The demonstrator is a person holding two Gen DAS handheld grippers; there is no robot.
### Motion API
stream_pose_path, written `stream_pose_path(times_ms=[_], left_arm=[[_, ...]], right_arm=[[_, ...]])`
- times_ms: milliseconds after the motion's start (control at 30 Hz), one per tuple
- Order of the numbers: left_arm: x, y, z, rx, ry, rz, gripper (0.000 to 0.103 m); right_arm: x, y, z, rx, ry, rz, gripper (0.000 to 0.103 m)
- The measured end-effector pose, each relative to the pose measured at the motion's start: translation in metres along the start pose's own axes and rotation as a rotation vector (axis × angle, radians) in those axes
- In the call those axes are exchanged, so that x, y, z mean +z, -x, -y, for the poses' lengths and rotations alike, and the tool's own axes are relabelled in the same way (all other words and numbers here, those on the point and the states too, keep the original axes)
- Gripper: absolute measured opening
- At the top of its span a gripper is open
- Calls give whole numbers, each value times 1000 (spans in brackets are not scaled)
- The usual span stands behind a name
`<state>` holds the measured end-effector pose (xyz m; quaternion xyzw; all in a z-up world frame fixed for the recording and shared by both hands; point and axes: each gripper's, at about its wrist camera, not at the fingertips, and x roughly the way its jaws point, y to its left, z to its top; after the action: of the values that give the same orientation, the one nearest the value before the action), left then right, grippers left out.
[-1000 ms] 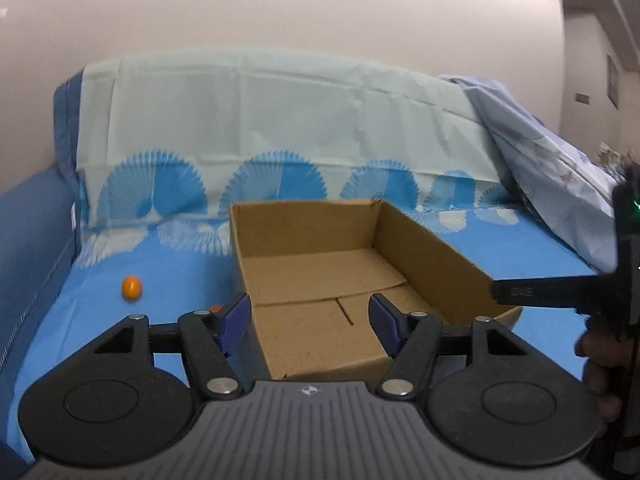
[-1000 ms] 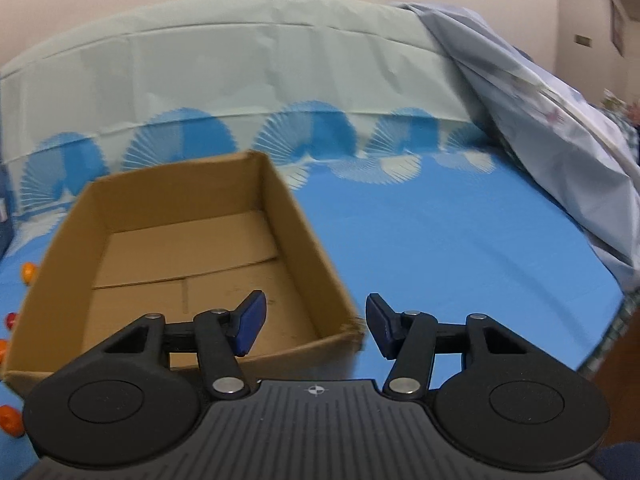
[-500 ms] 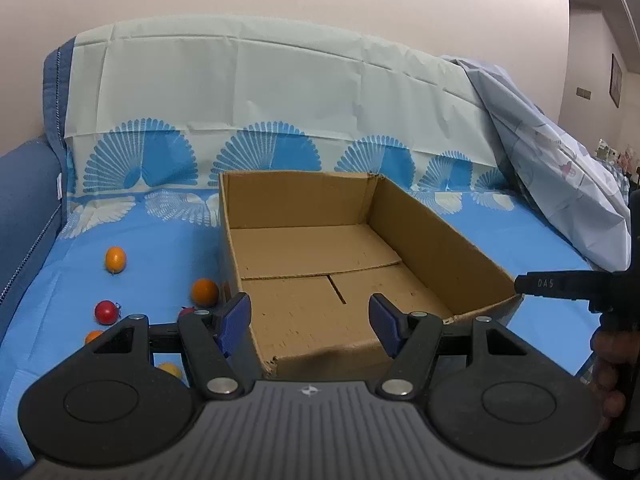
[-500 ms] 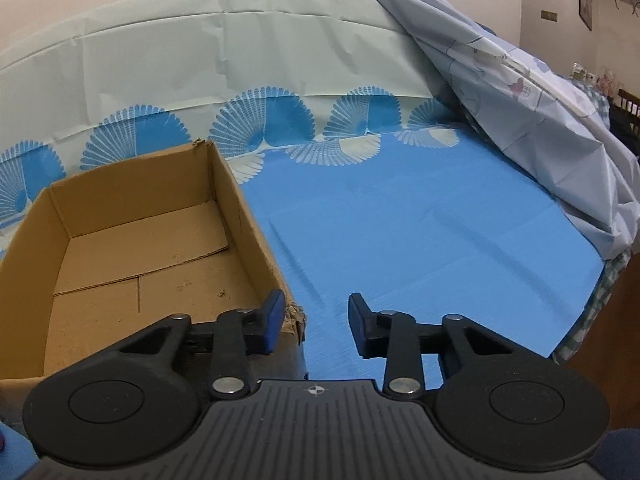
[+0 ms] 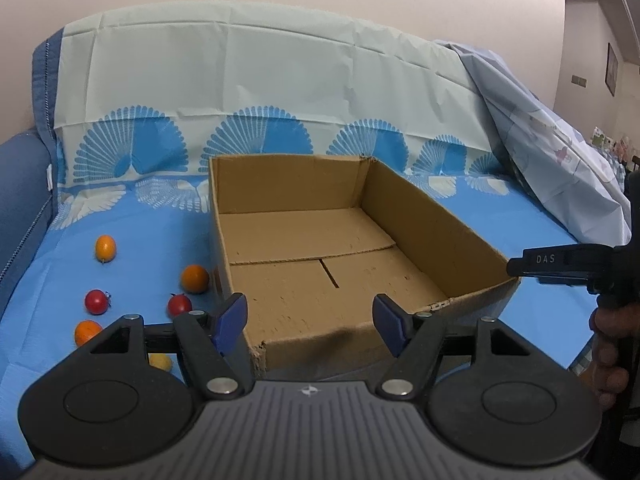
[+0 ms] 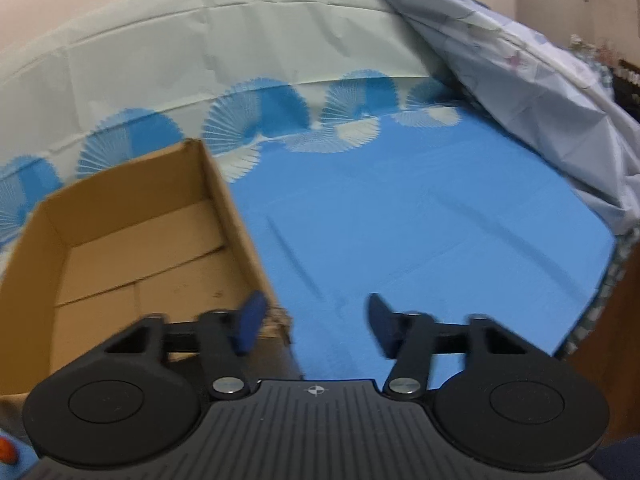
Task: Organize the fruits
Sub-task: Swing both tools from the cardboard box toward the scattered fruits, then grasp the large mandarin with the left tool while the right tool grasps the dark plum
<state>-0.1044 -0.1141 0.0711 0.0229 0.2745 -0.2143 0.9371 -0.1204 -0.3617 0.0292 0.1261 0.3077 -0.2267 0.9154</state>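
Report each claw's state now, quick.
Left claw: open, holding nothing.
Right claw: open, holding nothing; its jaws have just been closing.

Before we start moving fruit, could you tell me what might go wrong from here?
1. The small round fruits, like the orange and tomato, lie loose on the smooth blue cloth and may roll when nudged.
2. The cardboard box has a torn near corner, so its wall might buckle if bumped.
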Motion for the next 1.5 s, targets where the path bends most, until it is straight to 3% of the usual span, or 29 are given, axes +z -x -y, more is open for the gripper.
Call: stream_pose_path(times_ms=[67,167,233,333,500,633,767,800,933,1033,1133,1167,1200,1267,1300,1400,1500], left_arm=[[-2,-2,2,-8,-7,-6,75],[-5,-3,6,-12,-24,-11,75],[-6,-4,9,-11,-33,-9,75],[-8,-4,10,-15,-35,-13,75],[-7,-7,12,-17,-30,-24,75],[-7,-9,12,-19,-29,-33,75],[-7,-10,14,-20,-36,-30,77],[-7,-10,13,-19,-35,-30,77],[-8,-8,12,-16,-37,-25,77],[-7,-2,6,-13,-39,-12,77],[-2,11,-9,-29,-21,-1,76],[2,15,-18,-49,-9,-1,69],[7,19,-28,-80,5,-7,51],[19,25,-50,-143,31,-27,28],[25,28,-62,-156,33,-32,21],[38,36,-94,-141,19,-49,21],[48,34,-132,-89,102,-122,21]], right_arm=[[-2,4,-5,25,30,14,18],[-2,11,-11,23,58,37,0],[-3,16,-12,-23,67,57,0],[-4,15,-6,0,41,22,0],[-4,13,-8,-1,54,8,4],[-2,10,-4,-21,24,2,23],[-2,11,-3,-19,4,3,26],[-3,12,-3,-17,5,10,27],[-4,24,-10,11,27,61,50],[-7,39,-22,38,87,114,50],[-12,58,-37,95,137,166,50],[-16,65,-42,126,151,181,46],[-20,72,-47,149,159,199,41],[-27,87,-56,202,170,238,22],[-30,94,-61,242,182,250,19],[-40,110,-76,406,232,261,17],[-51,110,-98,606,327,150,17]])
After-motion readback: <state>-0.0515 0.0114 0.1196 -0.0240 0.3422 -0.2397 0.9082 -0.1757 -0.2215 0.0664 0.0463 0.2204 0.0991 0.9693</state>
